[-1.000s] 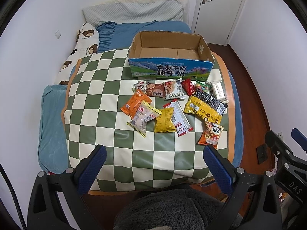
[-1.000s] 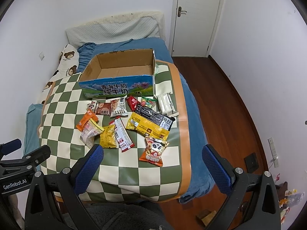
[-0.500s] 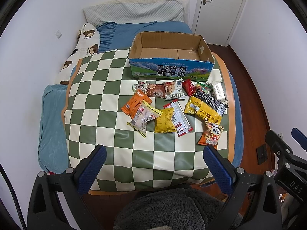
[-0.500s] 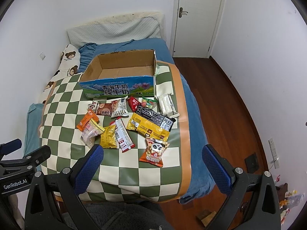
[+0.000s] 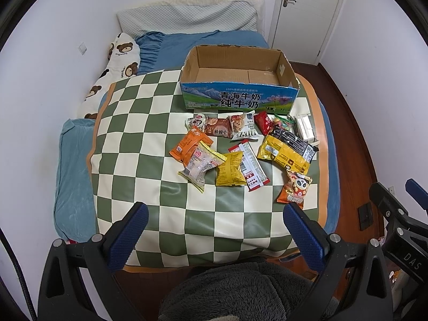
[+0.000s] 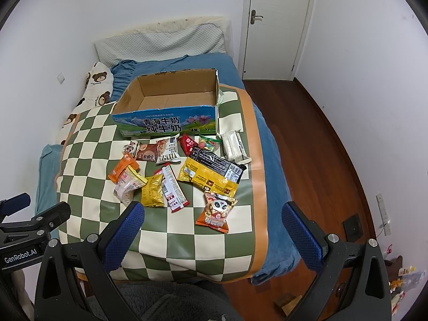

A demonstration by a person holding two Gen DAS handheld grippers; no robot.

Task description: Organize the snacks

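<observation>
Blue-padded fingers of the left gripper (image 5: 215,228) and right gripper (image 6: 212,228) are spread wide, empty; snack packets (image 5: 248,147) are partly overlapped.

White walls (image 6: 133,13), wood floor (image 6: 321,147), possibly laminate

Bed (image 5: 171,44), blue sheet: checkered mat (image 5: 139,123) on top carries open cardboard box (image 5: 238,80) and scattered snack packets (image 5: 230,172); pillows at head.
</observation>
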